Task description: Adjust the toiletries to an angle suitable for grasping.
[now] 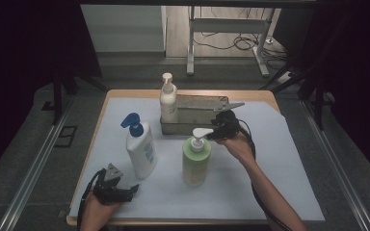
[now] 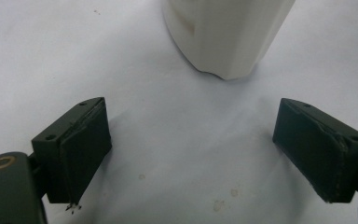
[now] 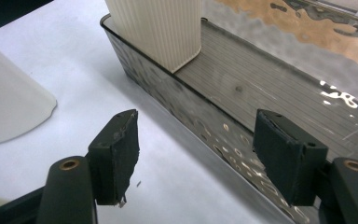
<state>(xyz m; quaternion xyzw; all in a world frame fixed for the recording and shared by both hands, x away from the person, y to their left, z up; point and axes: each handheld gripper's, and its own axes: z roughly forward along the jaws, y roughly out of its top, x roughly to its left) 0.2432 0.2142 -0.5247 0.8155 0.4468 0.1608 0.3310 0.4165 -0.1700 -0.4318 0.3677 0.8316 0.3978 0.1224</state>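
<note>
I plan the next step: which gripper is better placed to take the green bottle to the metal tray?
Right: the right gripper is open beside the green bottle's pump, at the metal tray. The left gripper sits by the blue-pump bottle.

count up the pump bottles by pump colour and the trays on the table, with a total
white-pump bottles: 2, the cream bottle standing in the tray and the green bottle in front of it
blue-pump bottles: 1, the white bottle at the left
metal trays: 1, the tray at the back of the table
total: 4 things
</note>
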